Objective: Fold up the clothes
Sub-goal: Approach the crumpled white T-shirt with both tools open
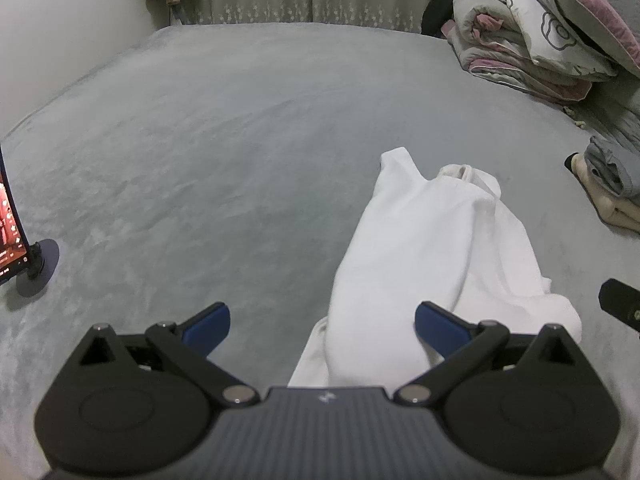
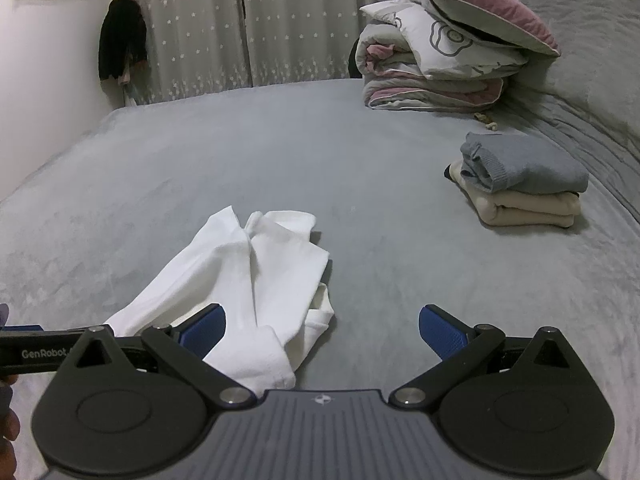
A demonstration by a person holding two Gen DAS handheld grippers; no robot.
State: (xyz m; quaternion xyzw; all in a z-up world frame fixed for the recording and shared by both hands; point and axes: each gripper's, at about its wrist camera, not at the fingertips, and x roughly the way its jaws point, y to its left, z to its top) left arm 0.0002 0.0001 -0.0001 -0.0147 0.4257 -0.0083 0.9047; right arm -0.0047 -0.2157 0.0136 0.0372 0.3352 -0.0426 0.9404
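Garment, white [image 1: 424,248], one item, lying on the grey bed [image 1: 224,152]. Partly folded into a long narrow bundle; its long axis runs from the near edge of the bed away toward the starred curtain [image 2: 224,32], leaning slightly left in the right wrist view. The far end shows two points of cloth side by side; the near end is thicker, with a doubled layer spilling out to the right.

Left tool [image 1: 322,326]: blue-padded fingers [image 1: 208,330] spread wide, holding nothing. It sits over the near end of the white garment, the right pad overlapping the cloth in the picture; contact cannot be told.

Right tool [image 2: 322,330]: fingers [image 2: 444,330] likewise spread wide and empty, positioned at the near right corner of the white garment, the left pad in front of the cloth, the right pad over bare bed.

Folded stack [image 2: 524,188], to the right of the white garment and well apart from it: grey-blue knit on top, cream pieces beneath.

Bedding pile [image 2: 436,68], far right beyond the garment: folded quilt with a pink-backed pillow [image 2: 488,8] leaning on top.

Screen on a round stand [image 1: 32,272], far left of the garment.
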